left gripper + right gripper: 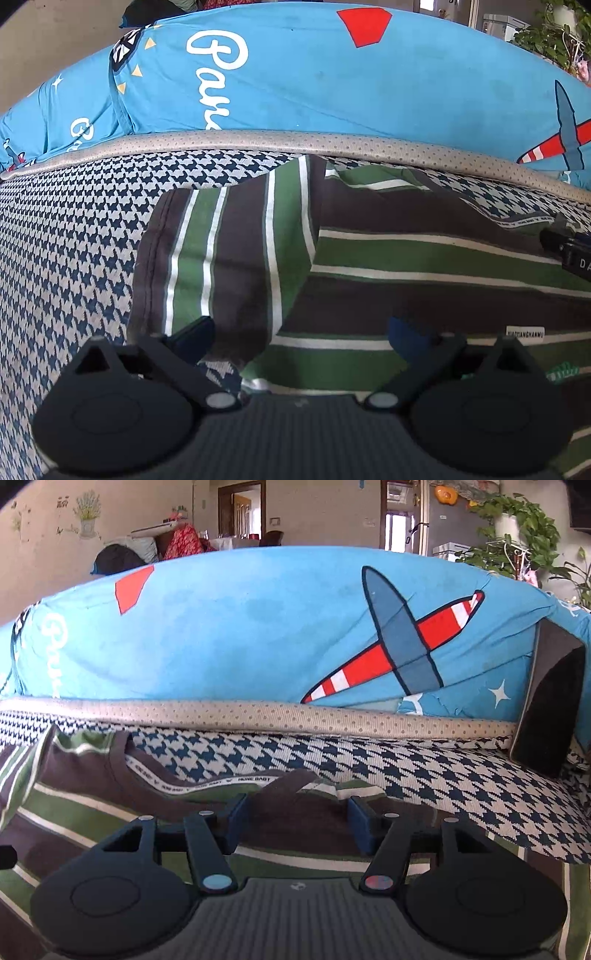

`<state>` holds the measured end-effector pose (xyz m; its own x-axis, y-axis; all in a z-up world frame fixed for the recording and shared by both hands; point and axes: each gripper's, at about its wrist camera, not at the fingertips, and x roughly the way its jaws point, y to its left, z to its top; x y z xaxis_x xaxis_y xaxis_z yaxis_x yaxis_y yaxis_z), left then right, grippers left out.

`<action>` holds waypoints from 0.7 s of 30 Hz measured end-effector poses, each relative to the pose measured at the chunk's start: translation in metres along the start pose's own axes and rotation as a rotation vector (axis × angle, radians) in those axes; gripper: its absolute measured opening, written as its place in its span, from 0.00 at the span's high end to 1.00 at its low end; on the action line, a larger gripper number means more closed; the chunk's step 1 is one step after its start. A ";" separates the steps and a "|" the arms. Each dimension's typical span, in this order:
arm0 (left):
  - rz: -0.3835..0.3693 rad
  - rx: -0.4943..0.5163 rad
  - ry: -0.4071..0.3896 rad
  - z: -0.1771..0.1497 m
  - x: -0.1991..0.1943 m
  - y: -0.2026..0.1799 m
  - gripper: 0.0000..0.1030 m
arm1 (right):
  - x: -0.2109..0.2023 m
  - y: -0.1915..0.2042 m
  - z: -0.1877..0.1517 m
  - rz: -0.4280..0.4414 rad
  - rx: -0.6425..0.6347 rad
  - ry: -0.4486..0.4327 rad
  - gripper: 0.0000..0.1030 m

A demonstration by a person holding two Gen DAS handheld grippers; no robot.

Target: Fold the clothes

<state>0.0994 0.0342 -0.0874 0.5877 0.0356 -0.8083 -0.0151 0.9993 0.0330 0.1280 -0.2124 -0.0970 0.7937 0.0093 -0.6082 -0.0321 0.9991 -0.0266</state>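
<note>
- Striped in green, brown and white, one shirt (pixel 406 258) lies on the houndstooth seat cover (pixel 74 240), its neckline up near the dotted back edge (pixel 295 716) of the seat.
- One sleeve (pixel 221 251) is already folded inward over the body, its stripes running crosswise to the body's.
- Left gripper (pixel 299 332) hangs over the sleeve's lower end, jaws spread wide, nothing pinched.
- Right gripper (pixel 295 823) is low over the shoulder just below the collar (pixel 207 781), jaws apart and gripping nothing; whether the pads brush the cloth I cannot tell.
- Long axis of the shirt runs away from both grippers toward the blue cushion (pixel 240 627); the unfolded side probably lies nearest the right gripper.
- Count: one shirt, two grippers, one cushion.
</note>
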 end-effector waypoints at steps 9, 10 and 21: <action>0.011 0.016 0.024 -0.003 0.009 -0.004 0.03 | 0.010 0.012 0.004 -0.056 -0.066 -0.035 0.89; 0.011 0.018 0.023 -0.003 0.009 -0.004 0.03 | 0.011 0.012 0.005 -0.061 -0.060 -0.046 0.92; 0.022 0.002 0.024 0.000 0.011 -0.001 0.01 | 0.015 0.010 0.013 -0.071 0.060 -0.105 0.93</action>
<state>0.1060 0.0337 -0.0966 0.5674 0.0574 -0.8214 -0.0257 0.9983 0.0520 0.1477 -0.2021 -0.0965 0.8522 -0.0606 -0.5198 0.0603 0.9980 -0.0175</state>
